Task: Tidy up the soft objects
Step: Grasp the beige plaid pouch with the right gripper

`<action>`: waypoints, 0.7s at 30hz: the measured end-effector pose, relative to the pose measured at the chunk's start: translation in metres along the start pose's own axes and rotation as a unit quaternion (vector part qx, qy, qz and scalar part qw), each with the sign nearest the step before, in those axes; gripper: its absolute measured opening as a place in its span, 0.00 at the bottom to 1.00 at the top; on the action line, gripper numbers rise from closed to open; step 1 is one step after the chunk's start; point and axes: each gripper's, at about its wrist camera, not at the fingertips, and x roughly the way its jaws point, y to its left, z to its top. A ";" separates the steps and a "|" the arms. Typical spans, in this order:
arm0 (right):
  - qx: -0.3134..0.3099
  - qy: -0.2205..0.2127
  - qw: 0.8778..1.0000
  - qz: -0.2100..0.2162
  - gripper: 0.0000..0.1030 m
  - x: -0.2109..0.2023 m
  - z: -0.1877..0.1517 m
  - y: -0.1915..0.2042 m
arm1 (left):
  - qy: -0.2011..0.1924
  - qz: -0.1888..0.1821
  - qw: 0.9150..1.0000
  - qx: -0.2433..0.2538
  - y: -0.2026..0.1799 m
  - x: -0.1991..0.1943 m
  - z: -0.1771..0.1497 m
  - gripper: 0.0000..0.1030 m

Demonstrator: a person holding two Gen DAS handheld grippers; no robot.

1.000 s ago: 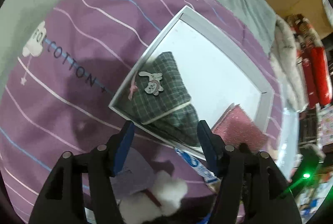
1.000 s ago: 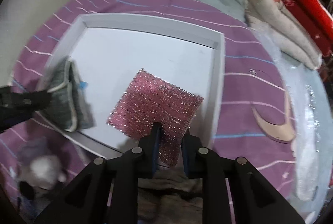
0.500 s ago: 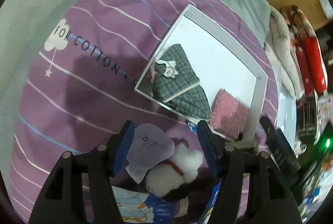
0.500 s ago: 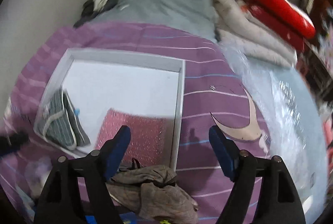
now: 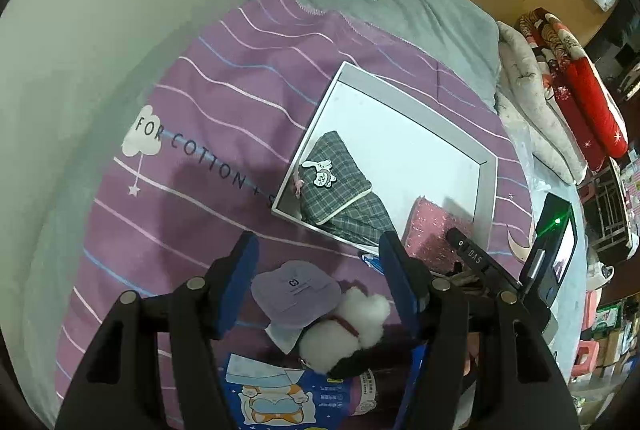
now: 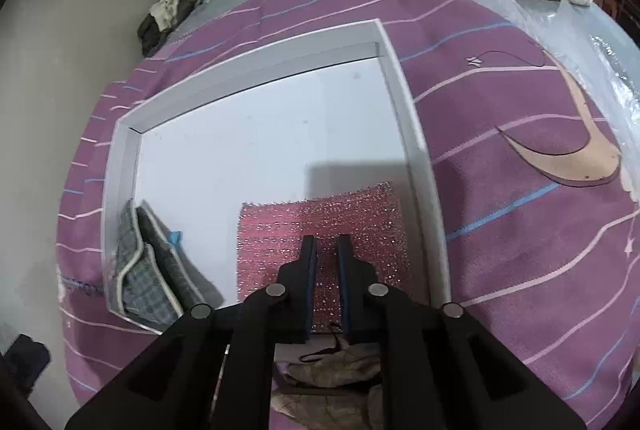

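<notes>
The left gripper (image 5: pixel 318 280) hangs wide open above a lavender cap (image 5: pixel 294 288) and white plush toy (image 5: pixel 346 326) lying outside the tray. The right gripper (image 6: pixel 326 258), fingers nearly together, empty, hovers over the pink sponge cloth (image 6: pixel 320 230) resting in the white tray (image 6: pixel 256 78) beside the plaid pouch (image 6: pixel 138 270). Two items seem sorted; the cap, plush and crumpled beige cloth (image 6: pixel 332 370) remain.

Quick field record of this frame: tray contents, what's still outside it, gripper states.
surface: purple striped bedspread
tray: white, shallow, on the bedspread
in tray: plaid cloth at one near corner; pink sponge at the other
outside tray: lilac cap and white plush, touching; brown cloth
left gripper: open, above cap and plush, holding nothing
right gripper: nearly shut, over the near edge of the sponge; grip on it unclear
</notes>
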 end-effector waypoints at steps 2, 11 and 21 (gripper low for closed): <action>0.004 -0.002 1.000 -0.018 0.07 0.000 0.000 -0.002 | 0.000 -0.012 1.000 -0.005 0.002 -0.001 0.001 0.62; 0.020 0.012 1.000 0.001 0.09 -0.013 -0.002 -0.015 | -0.012 -0.026 1.000 0.008 -0.001 -0.009 -0.003 0.62; 0.042 -0.020 0.998 0.052 0.36 -0.074 -0.008 -0.037 | -0.013 -0.020 0.999 0.032 -0.011 -0.005 -0.007 0.62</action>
